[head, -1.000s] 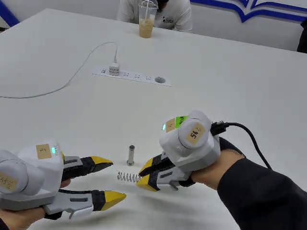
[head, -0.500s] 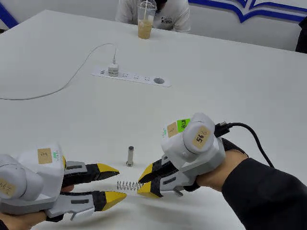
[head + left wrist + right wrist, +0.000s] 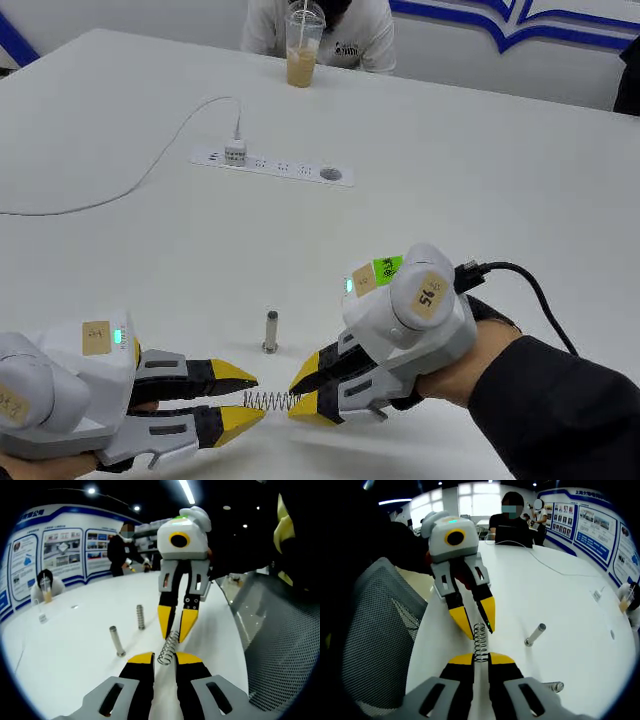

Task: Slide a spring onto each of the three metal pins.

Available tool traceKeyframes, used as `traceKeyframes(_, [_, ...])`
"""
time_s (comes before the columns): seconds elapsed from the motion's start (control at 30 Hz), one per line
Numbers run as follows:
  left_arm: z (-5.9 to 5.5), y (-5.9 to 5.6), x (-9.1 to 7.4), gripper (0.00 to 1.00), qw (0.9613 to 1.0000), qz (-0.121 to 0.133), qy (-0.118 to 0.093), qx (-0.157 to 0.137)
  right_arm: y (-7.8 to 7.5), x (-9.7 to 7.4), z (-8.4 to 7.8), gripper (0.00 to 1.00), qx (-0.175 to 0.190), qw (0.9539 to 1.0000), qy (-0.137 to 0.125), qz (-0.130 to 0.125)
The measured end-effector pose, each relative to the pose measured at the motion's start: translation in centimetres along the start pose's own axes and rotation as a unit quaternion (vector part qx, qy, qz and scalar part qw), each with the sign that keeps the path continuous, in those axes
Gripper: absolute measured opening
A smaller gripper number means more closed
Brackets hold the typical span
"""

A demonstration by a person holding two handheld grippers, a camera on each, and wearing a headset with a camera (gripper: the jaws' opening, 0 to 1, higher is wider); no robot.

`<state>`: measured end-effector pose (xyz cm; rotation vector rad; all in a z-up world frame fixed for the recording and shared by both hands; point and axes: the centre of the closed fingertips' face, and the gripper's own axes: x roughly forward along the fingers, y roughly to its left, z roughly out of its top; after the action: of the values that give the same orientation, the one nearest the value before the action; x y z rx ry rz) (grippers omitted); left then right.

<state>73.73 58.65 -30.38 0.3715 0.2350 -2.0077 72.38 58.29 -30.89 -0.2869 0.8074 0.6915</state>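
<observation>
My right gripper point(image 3: 297, 398) is shut on one end of a small steel spring point(image 3: 270, 400) and holds it level just above the white table. The spring's other end lies between the yellow fingers of my left gripper point(image 3: 255, 396), which stand narrowly apart. A bare metal pin point(image 3: 271, 331) stands upright just behind the spring. In the left gripper view the spring point(image 3: 170, 645) runs from my own jaws to the right gripper point(image 3: 176, 630), with the bare pin point(image 3: 116, 640) to its left and a second pin point(image 3: 140, 616) wrapped in coils farther off. That second pin point(image 3: 553, 685) also lies near my right jaws.
A white power strip point(image 3: 272, 163) with a plugged-in white cable lies mid-table. A cup of iced drink point(image 3: 303, 45) stands at the far edge in front of a seated person. A black cable point(image 3: 520, 280) trails from the right gripper. A mesh chair point(image 3: 280, 645) stands beside the table.
The right gripper has carried the spring left and lower, toward the left gripper. The left gripper's jaws have narrowed, and the spring's free end now sits between them.
</observation>
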Motion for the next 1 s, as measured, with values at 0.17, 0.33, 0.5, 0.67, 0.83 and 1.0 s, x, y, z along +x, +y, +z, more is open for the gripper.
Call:
traceKeyframes(0.17, [0.0,-0.4,0.2,0.14,1.0000,-0.009,0.003,0.003,0.2,-0.1,-0.1,0.11,-0.001,1.0000,0.000,0.004])
traceKeyframes(0.33, [0.0,-0.7,0.3,0.13,0.9999,-0.013,0.005,0.007,0.4,-0.5,0.1,0.11,-0.002,1.0000,-0.001,0.005])
traceKeyframes(0.5, [0.0,-0.7,0.3,0.12,0.9998,-0.014,0.007,0.010,0.3,-1.0,0.6,0.11,-0.003,1.0000,-0.007,0.004])
traceKeyframes(0.67, [0.0,-0.7,0.3,0.12,0.9998,-0.013,0.006,0.010,0.4,-1.2,1.2,0.11,-0.010,0.9999,-0.009,0.003])
traceKeyframes(0.83, [0.1,-0.7,0.3,0.12,0.9998,-0.013,0.004,0.011,0.4,-1.5,2.0,0.11,-0.018,0.9998,-0.012,-0.001])
traceKeyframes(1.0, [0.2,-0.7,0.4,0.11,0.9998,-0.014,0.004,0.013,0.4,-1.7,2.6,0.11,-0.024,0.9996,-0.014,-0.004])
